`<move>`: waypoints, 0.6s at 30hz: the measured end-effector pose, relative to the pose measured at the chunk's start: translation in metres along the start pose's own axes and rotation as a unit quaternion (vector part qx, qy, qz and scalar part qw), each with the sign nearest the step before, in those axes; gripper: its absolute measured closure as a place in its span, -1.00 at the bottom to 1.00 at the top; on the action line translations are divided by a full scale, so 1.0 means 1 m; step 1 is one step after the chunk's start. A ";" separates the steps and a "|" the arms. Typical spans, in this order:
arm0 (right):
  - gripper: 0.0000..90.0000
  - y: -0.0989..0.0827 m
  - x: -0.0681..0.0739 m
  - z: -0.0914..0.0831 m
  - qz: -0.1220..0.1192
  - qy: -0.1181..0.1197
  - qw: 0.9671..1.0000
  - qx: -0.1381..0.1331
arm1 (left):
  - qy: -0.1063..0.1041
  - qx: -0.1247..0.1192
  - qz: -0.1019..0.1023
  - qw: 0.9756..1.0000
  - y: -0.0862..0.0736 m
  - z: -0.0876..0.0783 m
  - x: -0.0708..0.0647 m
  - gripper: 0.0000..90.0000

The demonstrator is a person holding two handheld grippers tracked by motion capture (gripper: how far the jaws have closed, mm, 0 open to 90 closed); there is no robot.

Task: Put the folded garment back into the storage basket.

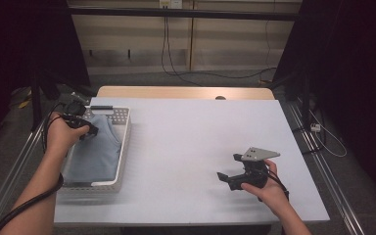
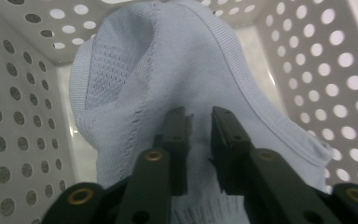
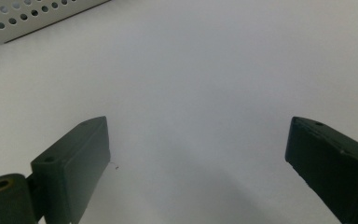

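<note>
A light blue knitted garment [image 1: 95, 152] lies folded in a white perforated basket [image 1: 123, 147] at the table's left. My left gripper [image 1: 89, 129] is down inside the basket over the garment's far end. In the left gripper view its jaws [image 2: 199, 112] stand a narrow gap apart just above the garment [image 2: 191, 56], with cloth showing through the gap and nothing pinched. The basket walls [image 2: 307, 60] rise on both sides. My right gripper [image 1: 227, 166] rests low over the bare table at the right front, jaws wide open [image 3: 196, 135] and empty.
The white table top [image 1: 186, 132] stretches between the basket and my right gripper. A corner of the basket [image 3: 28, 18] shows at the top left of the right gripper view. Cables hang along the back wall [image 1: 169, 54]. Metal rails [image 1: 318, 161] flank the table.
</note>
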State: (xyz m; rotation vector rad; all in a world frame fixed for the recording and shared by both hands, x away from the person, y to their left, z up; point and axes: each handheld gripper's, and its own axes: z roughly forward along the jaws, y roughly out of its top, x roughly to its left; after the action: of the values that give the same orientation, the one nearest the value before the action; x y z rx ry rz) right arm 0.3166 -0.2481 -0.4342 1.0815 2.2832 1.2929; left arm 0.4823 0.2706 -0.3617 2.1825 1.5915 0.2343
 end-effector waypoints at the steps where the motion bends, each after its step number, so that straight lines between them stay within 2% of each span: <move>1: -0.85 0.000 0.000 0.000 -0.001 0.000 1.000 -0.001 | -0.003 0.000 -0.002 1.000 0.000 -0.002 -0.001 0.61; 18: -0.85 0.001 0.001 0.002 0.000 0.001 1.000 -0.001 | -0.034 -0.008 -0.011 0.999 0.005 -0.021 -0.005 0.10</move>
State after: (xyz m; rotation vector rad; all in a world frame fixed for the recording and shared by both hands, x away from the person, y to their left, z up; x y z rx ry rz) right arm 0.3177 -0.2464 -0.4338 1.0809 2.2837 1.2972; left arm 0.4767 0.2700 -0.3403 2.1362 1.5714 0.1645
